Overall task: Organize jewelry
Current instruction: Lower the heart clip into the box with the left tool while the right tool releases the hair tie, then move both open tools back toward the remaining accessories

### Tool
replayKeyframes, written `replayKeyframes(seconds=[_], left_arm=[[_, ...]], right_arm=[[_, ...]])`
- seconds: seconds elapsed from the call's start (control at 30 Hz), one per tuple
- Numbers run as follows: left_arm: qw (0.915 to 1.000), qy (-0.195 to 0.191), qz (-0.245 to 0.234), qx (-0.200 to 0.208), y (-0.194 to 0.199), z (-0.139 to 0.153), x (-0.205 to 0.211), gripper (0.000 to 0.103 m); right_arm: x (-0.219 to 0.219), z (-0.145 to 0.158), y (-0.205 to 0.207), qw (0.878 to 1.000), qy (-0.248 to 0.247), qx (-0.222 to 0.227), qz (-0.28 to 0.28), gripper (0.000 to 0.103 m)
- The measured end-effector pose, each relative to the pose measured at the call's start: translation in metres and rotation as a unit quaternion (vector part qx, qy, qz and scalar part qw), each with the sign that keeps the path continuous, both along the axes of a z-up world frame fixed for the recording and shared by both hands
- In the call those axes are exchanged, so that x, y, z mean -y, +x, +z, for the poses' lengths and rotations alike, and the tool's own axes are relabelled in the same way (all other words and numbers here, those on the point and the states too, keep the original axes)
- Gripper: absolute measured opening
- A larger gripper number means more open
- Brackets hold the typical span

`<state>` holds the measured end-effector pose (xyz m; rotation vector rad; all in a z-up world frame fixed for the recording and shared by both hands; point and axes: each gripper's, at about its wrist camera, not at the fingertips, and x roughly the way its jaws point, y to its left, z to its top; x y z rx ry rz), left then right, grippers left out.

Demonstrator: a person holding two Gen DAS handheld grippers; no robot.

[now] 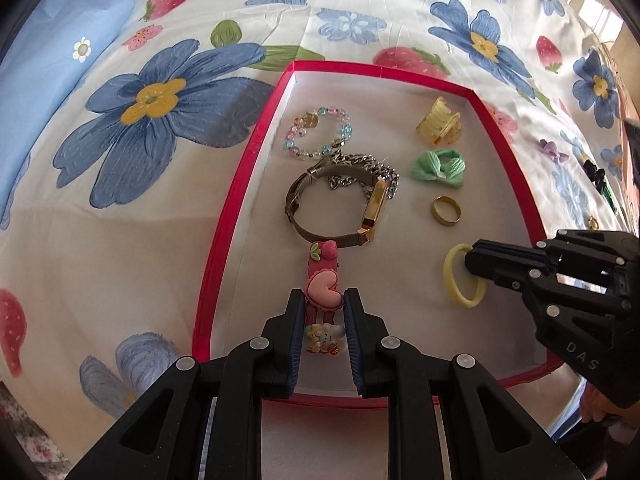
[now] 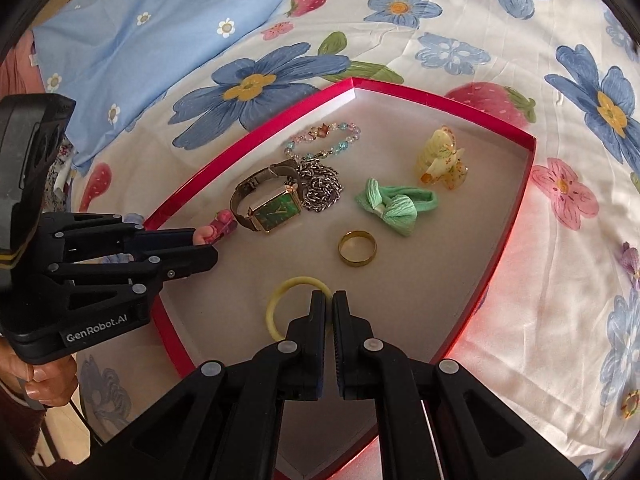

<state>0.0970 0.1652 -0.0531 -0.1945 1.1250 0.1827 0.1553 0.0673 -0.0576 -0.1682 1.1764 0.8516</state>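
Observation:
A red-rimmed tray (image 1: 224, 216) (image 2: 516, 208) with a pale lining lies on a flowered bedsheet. My left gripper (image 1: 323, 300) is shut on a pink hair clip (image 1: 322, 280) with a heart charm, low over the tray's near left part; it also shows in the right wrist view (image 2: 218, 228). My right gripper (image 2: 330, 304) is shut on a yellow hair tie (image 2: 280, 300) (image 1: 454, 276) at the tray's near right. In the tray lie a gold watch (image 1: 340, 208) (image 2: 272, 204), a bead bracelet (image 1: 320, 132), a silver chain (image 2: 320, 184), a gold ring (image 1: 446, 210) (image 2: 357, 248), a green bow tie (image 1: 438, 168) (image 2: 392, 204) and a yellow claw clip (image 1: 438, 122) (image 2: 440, 160).
A blue pillowcase (image 2: 152, 40) lies at the back left. Small loose pieces rest on the sheet right of the tray: a purple flower clip (image 1: 552, 150) (image 2: 632, 260), a dark clip (image 1: 596, 176) and a small gold ring (image 2: 631, 402).

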Motion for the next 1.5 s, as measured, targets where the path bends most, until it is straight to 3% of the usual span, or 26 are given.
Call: replayKeyframes(seconds=[0.33,0.47,0.8,0.93,1.13,1.5], left_arm=[[1.0,0.0,0.009,0.0,0.002,-0.002,-0.003,0.024],[0.9998,-0.003,0.018,0.007,-0.002,0.001,-0.005,0.028],[0.9992,0.002,0.016,0.036,-0.015,0.02,0.004,0.054],[0.9985,0.001,0.018,0.053,-0.022,0.031,0.007,0.062],[0.9976,-0.005,0.007,0.068,-0.029,0.045,0.018,0.062],[0.9949,-0.019,-0.058,0.081,-0.014,0.06,0.063,0.066]], right_arm=[[0.006,0.003,0.002,1.0,0.018,-0.01,-0.01,0.011],[0.017,0.011,0.003,0.999,0.042,-0.011,-0.03,0.025],[0.06,0.035,0.002,0.991,0.101,-0.011,-0.086,0.041],[0.082,0.041,-0.001,0.988,0.111,-0.007,-0.108,0.041],[0.115,0.043,-0.007,0.983,0.117,-0.003,-0.143,0.041],[0.212,0.037,-0.019,0.966,0.09,0.004,-0.24,0.042]])
